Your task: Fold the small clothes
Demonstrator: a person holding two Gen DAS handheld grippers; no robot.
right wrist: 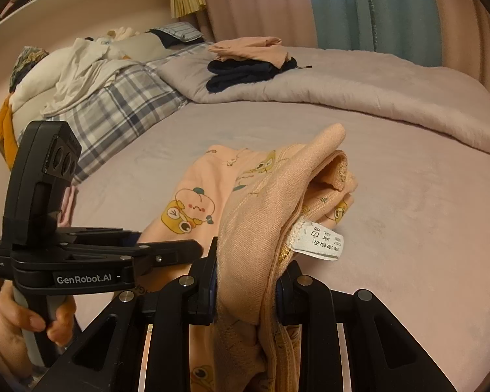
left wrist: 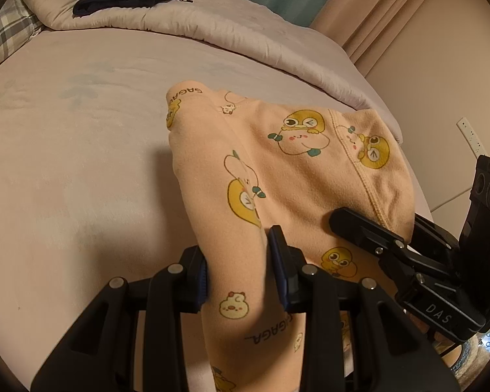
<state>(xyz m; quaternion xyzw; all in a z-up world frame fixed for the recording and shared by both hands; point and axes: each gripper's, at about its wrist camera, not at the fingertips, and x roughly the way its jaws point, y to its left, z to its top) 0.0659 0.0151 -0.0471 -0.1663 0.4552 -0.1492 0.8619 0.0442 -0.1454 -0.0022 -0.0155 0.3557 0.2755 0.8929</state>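
Observation:
A small peach garment (left wrist: 277, 170) printed with yellow cartoon ducks lies partly on the bed and is lifted at its near end. My left gripper (left wrist: 238, 271) is shut on a fold of it. My right gripper (right wrist: 246, 289) is shut on its ribbed edge, where a white care label (right wrist: 320, 240) hangs out. The right gripper also shows in the left wrist view (left wrist: 369, 228) at the garment's right edge. The left gripper shows in the right wrist view (right wrist: 179, 248), held by a hand (right wrist: 23, 320).
The bed sheet (left wrist: 81, 170) is pale lilac. A folded quilt (right wrist: 343, 88) lies across the far side with a dark folded garment (right wrist: 245, 73) and a peach one (right wrist: 248, 47) stacked on it. A plaid blanket (right wrist: 121, 111) and loose white laundry (right wrist: 81, 72) lie at left.

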